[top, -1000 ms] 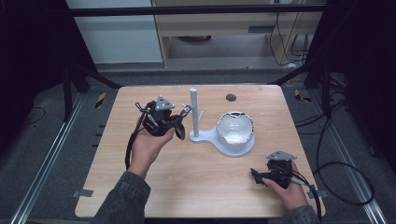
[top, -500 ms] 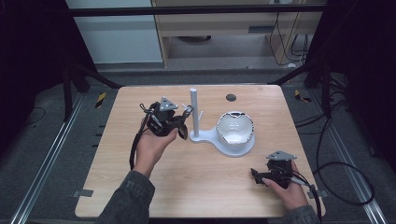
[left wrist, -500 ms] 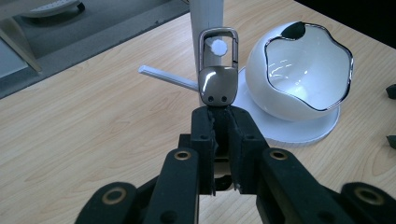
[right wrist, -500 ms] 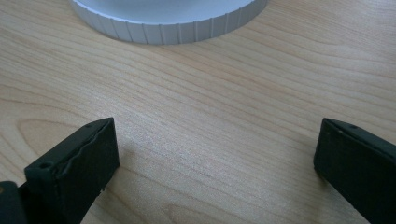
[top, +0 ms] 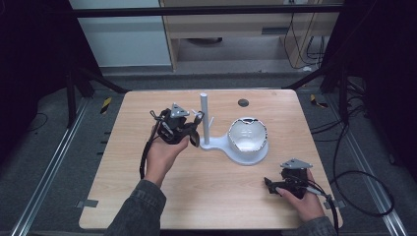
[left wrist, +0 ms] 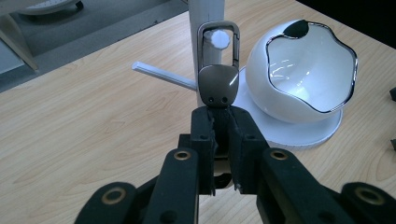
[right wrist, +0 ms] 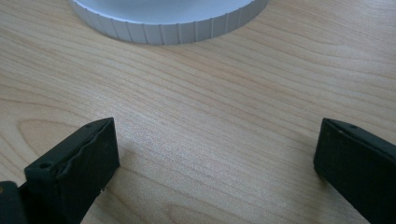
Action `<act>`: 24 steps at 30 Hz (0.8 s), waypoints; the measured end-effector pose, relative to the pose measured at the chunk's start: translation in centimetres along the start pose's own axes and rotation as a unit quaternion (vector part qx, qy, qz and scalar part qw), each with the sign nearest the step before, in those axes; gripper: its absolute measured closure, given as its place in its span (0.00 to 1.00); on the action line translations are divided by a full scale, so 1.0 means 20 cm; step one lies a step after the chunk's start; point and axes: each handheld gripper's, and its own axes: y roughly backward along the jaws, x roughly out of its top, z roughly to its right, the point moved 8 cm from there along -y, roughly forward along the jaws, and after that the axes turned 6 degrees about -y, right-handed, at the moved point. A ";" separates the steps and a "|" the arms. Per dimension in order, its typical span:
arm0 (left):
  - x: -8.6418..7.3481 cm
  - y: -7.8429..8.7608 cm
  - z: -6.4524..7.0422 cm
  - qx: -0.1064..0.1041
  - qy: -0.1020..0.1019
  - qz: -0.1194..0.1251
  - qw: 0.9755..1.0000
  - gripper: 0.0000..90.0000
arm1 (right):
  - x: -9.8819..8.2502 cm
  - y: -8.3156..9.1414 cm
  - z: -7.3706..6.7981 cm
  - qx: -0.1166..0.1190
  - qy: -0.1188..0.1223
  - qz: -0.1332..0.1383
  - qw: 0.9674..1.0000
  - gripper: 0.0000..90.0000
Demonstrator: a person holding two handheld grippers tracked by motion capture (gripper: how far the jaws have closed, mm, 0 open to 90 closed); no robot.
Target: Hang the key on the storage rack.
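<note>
My left gripper (left wrist: pixel 223 116) is shut on the flat body of a grey metal carabiner clip (left wrist: pixel 218 79). The clip points at the white post (left wrist: pixel 205 14) of a stand. The round end of a white peg (left wrist: pixel 218 39) shows through the clip's loop; I cannot tell whether the loop is over it. A second peg (left wrist: pixel 163 75) sticks out to the left. In the high view the left gripper (top: pixel 189 129) is close against the post (top: pixel 204 115). My right gripper (top: pixel 269 183) rests on the table near the front right, open and with nothing between its jaws (right wrist: pixel 217 154).
A white heart-shaped bowl (top: pixel 248 135) with a shiny rim sits on the stand's round base (left wrist: pixel 299 133), right of the post. The base's ribbed edge (right wrist: pixel 168 23) lies ahead of the right gripper. A small dark disc (top: pixel 243 103) marks the table's far side.
The left hand has edged slightly to the right, bringing the clip closer to the post. The right hand has stayed where it was.
</note>
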 end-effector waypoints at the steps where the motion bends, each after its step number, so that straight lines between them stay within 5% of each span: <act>1: 0.00 -0.01 0.00 0.000 0.003 0.002 1.000 0.90 | 0.00 0.00 0.00 0.000 0.000 0.000 1.000 0.01; 12: 0.00 -0.04 0.01 0.005 0.000 0.009 1.000 0.88 | 0.00 0.00 0.00 0.002 -0.003 -0.001 1.000 0.01; 24: -0.04 0.01 0.04 0.004 -0.011 0.014 1.000 0.68 | 0.00 0.00 0.00 0.002 -0.003 -0.001 1.000 0.01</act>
